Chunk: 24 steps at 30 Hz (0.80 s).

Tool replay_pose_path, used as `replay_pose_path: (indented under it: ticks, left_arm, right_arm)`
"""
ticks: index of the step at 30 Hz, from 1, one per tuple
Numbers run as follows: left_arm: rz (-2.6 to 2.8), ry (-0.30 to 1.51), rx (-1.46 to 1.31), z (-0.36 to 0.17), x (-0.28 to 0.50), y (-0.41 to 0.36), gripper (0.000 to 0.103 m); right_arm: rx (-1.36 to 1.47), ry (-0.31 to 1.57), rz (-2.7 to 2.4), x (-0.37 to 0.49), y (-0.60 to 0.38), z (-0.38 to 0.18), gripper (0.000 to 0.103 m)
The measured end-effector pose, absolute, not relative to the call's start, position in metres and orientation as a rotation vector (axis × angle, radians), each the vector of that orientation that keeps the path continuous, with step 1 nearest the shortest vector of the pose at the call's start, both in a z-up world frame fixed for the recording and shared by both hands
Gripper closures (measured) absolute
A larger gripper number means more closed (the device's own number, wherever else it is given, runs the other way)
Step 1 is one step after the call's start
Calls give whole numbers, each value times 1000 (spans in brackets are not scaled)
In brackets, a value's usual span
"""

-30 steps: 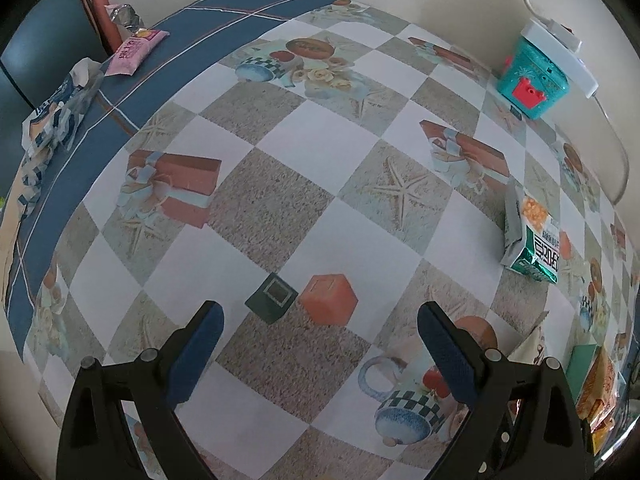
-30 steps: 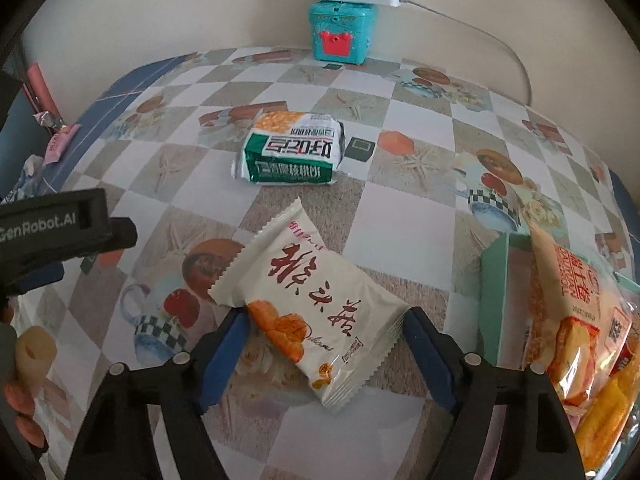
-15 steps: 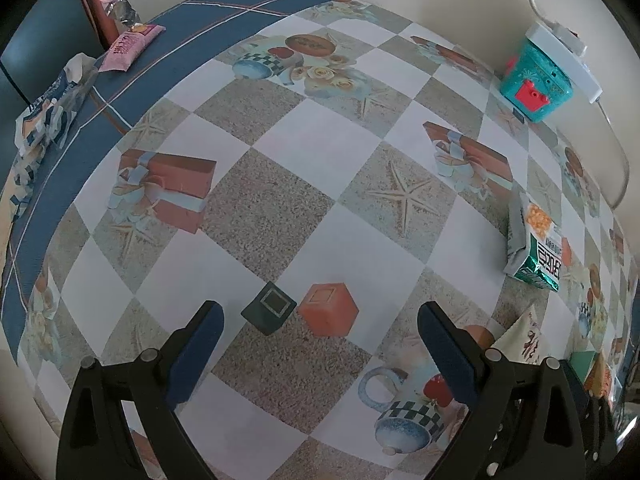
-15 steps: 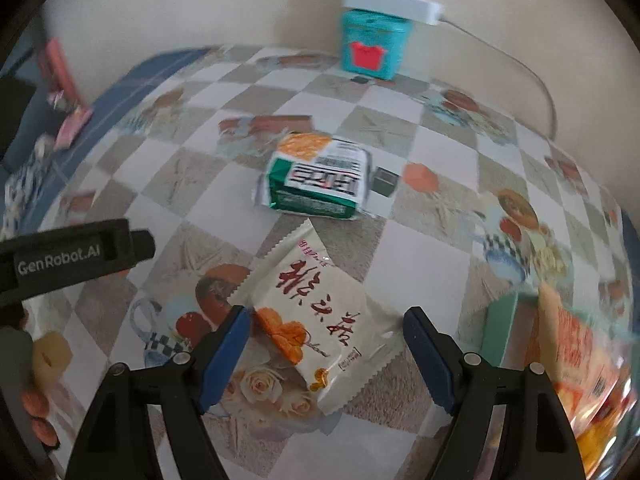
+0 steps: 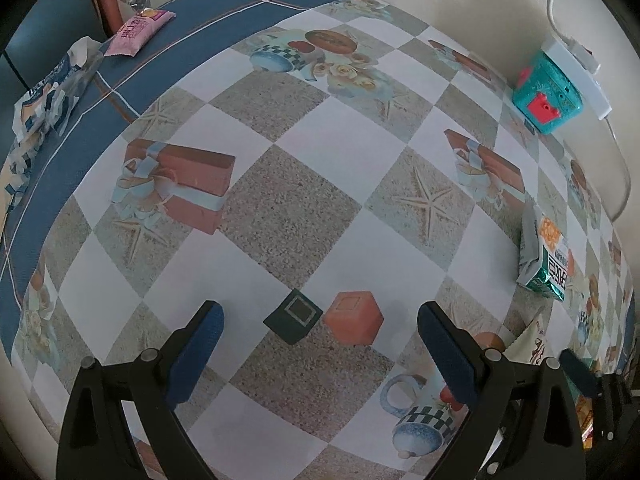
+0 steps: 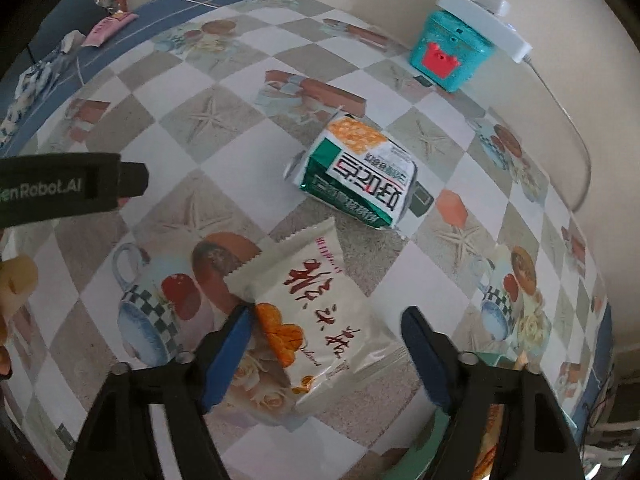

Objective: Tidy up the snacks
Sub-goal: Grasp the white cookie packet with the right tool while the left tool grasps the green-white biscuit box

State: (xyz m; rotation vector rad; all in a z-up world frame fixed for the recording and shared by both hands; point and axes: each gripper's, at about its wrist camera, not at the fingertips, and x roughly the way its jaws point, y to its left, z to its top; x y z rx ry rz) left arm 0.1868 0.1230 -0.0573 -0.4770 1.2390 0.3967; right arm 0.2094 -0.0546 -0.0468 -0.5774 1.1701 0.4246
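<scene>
A white snack packet with red writing (image 6: 320, 312) lies flat on the checked tablecloth (image 6: 224, 148), between the fingers of my right gripper (image 6: 326, 314). Its jaws are closing: the left pad (image 6: 236, 336) meets the packet's edge, and the right pad (image 6: 420, 344) stands just off it. A green and white biscuit packet (image 6: 360, 176) lies a little beyond. My left gripper (image 5: 319, 312) hangs open over bare tablecloth with nothing between its fingers. From there the green packet (image 5: 548, 264) and a corner of the white packet (image 5: 532, 344) show at the right.
A mint-green box (image 6: 484, 358) with orange snack packets (image 6: 488, 440) stands at the lower right. A teal toy box (image 6: 452, 54) under a white power strip (image 6: 480, 16) sits by the wall. A pink packet (image 5: 140, 32) and a crumpled wrapper (image 5: 48, 92) lie at the far left edge.
My right gripper has rolled, so the scene now tilts in its view, and its jaws have narrowed around the white packet. The left gripper has drifted slightly and stays open.
</scene>
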Motion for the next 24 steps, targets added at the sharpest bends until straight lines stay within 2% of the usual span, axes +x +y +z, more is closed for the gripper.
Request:
replay_pose_path:
  ticks: [8,17,24]
  left_arm:
    - [376,1236,-487,-56,182,126,5]
    - [341,1243,-450,-53,184,118,5]
    - [321,1236,-418,-47,185,105,5]
  right_arm:
    - [-421,1167,377,206,-65,-41,43]
    - [-175,1151,234,195,-89,-38,45]
    - [-217,1115,171,186,-83,-40,49]
